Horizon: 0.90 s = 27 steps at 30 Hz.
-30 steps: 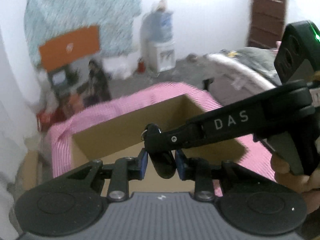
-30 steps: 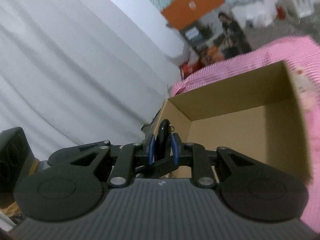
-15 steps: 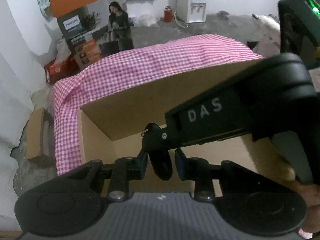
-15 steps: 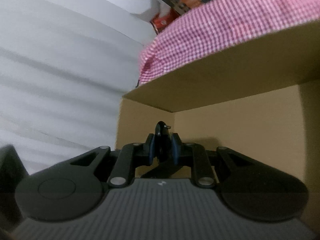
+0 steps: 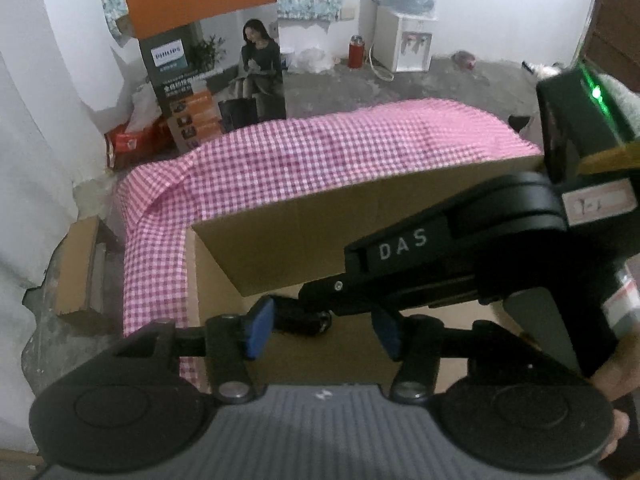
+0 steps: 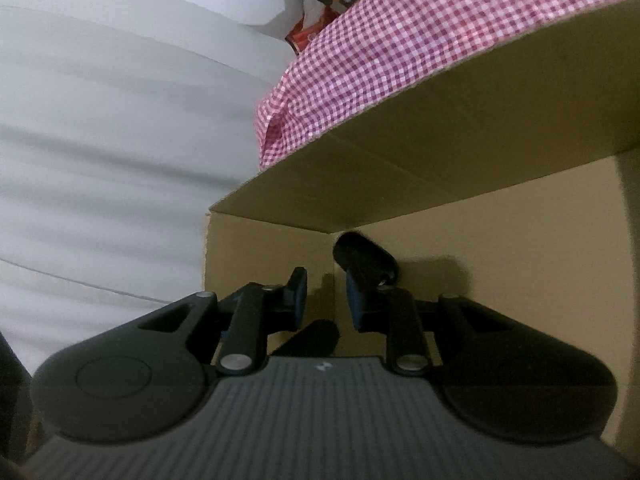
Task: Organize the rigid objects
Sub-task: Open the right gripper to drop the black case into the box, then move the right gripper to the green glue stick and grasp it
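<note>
A small black oblong object (image 5: 300, 320) with a metal ring lies on the floor of an open cardboard box (image 5: 360, 224). In the right wrist view it (image 6: 366, 260) rests in the box's far corner, just beyond the right blue pad. My left gripper (image 5: 320, 328) is open and empty above the box. My right gripper (image 6: 326, 300) is open and empty inside the box (image 6: 480, 264). The right gripper's body (image 5: 460, 248), marked DAS, crosses the left wrist view from the right.
The box sits on a table with a pink checked cloth (image 5: 300, 160). A white wall (image 6: 100, 140) lies to the left. Beyond the table stand a Philips carton (image 5: 212, 80), a water dispenser (image 5: 406, 36) and a small cardboard box (image 5: 80, 268) on the floor.
Both grippers held the black object between their pads over the box. Both have opened, and the object now lies on the box floor. The right gripper has dropped lower into the box.
</note>
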Available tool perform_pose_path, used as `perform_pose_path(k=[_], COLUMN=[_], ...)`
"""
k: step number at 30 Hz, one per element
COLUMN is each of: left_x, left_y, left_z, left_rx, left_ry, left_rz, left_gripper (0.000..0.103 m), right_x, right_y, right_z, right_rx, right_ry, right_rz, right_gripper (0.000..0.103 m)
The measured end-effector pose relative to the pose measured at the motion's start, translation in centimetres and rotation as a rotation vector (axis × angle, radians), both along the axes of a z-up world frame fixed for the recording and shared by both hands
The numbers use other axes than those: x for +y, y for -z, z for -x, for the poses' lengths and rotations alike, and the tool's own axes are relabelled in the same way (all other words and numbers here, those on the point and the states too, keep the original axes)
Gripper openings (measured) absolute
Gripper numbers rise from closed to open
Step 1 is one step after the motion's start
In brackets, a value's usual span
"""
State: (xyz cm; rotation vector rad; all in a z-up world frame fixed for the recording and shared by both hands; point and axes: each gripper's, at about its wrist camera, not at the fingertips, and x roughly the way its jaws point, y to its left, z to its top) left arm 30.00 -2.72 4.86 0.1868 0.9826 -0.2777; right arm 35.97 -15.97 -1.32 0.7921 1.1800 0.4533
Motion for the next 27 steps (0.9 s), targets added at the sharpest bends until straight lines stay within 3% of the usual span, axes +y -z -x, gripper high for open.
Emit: perform_pose_path(k=[8,17,23,27], left_x=[0.0,-1.0,-3.5,-6.2], left_y=[-4.2,-8.7,-7.8,-4.6], left_z=[4.2,12.9,19.1,22.5], left_rx=[-0.091,-0.224,-0.224,-0.201], left_ry=[0.053,0.166,0.277,0.342], left_rz=[0.048,0.114,0.172,0.178], left_gripper=[0.061,0.070,0.070,0.070], right_x=[-2.0,-7.0,-11.2,-12.8], right_y=[-4.6,-11.5,-13.4,-11.5], right_z=[3.7,15.4,25.6,30.8], right_rx=[-0.141,-0.396,-0.522,-0.534], right_ry=[-0.007,0.012,0.039,0.070], right_rz=[0.042,0.079,0.147,0.246], right_gripper=[0.029,0.029,0.029,0.029])
